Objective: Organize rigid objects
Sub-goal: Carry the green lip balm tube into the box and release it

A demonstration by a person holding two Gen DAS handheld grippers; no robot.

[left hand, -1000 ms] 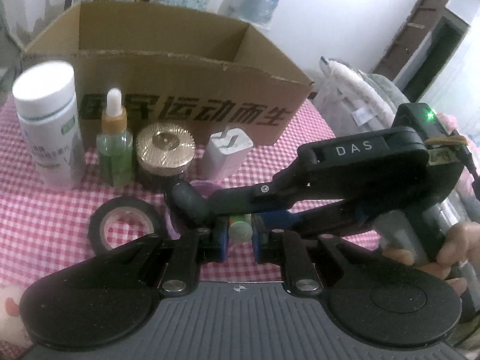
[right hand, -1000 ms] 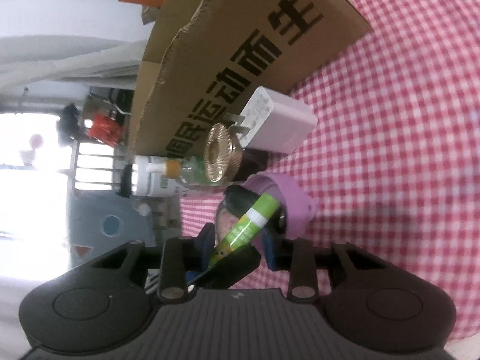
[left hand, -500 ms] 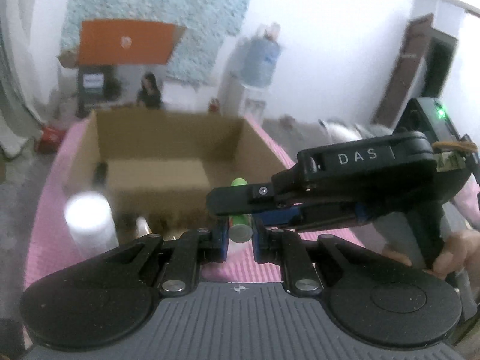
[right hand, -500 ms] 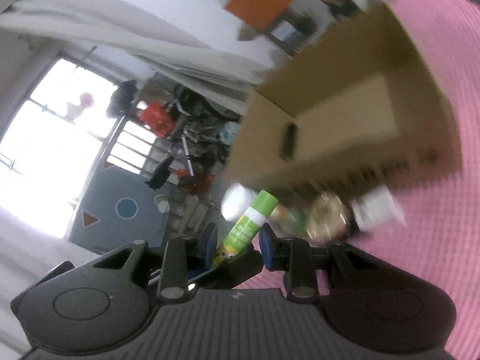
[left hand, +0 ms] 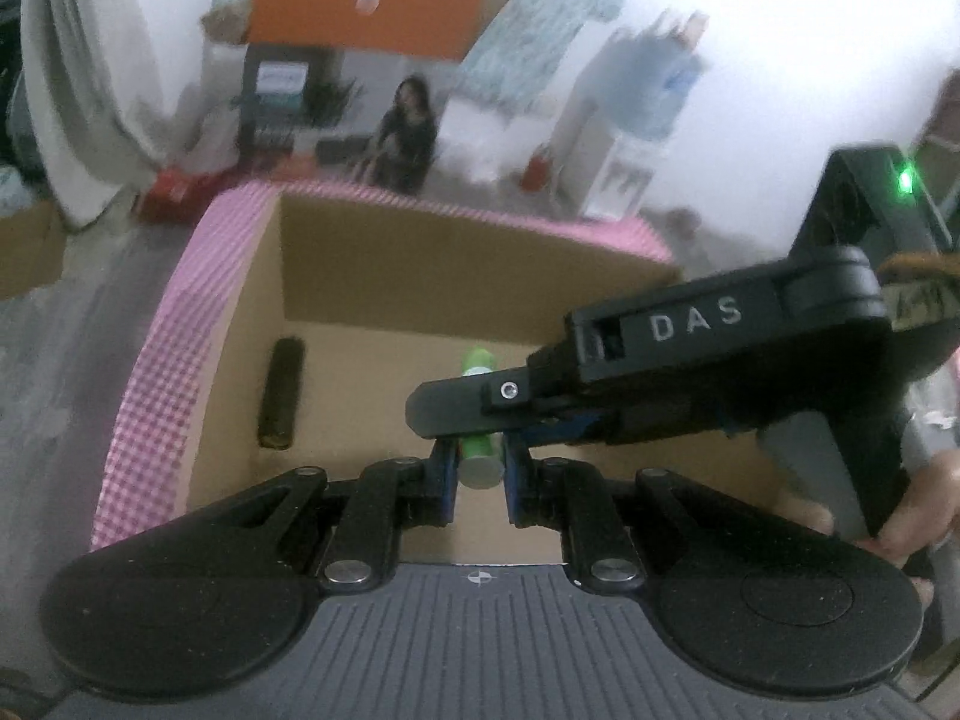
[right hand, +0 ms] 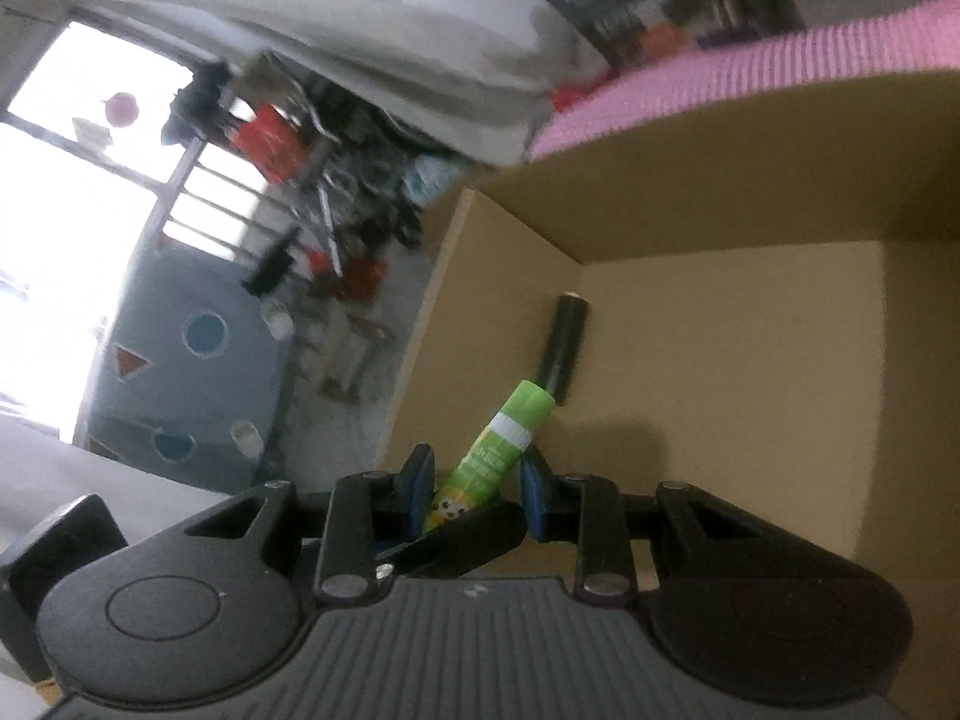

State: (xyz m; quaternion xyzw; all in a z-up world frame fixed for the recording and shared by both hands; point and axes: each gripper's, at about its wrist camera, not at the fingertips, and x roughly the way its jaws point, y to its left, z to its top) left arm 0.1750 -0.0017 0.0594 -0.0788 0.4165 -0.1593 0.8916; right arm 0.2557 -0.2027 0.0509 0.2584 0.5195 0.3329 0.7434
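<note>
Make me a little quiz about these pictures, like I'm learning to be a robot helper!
1. What colour is the glue stick gripped by both the left gripper and the right gripper? A red, B green, C blue.
2. True or false: the cardboard box has nothing in it.
3. Fill in: the black cylinder lies on the box's ____.
Key: 1 B. 2 False, the black cylinder is inside. 3 floor.

You get glare from the window at left, blurred backgrounds, fisheye-bent edges, and shadow inside the box.
</note>
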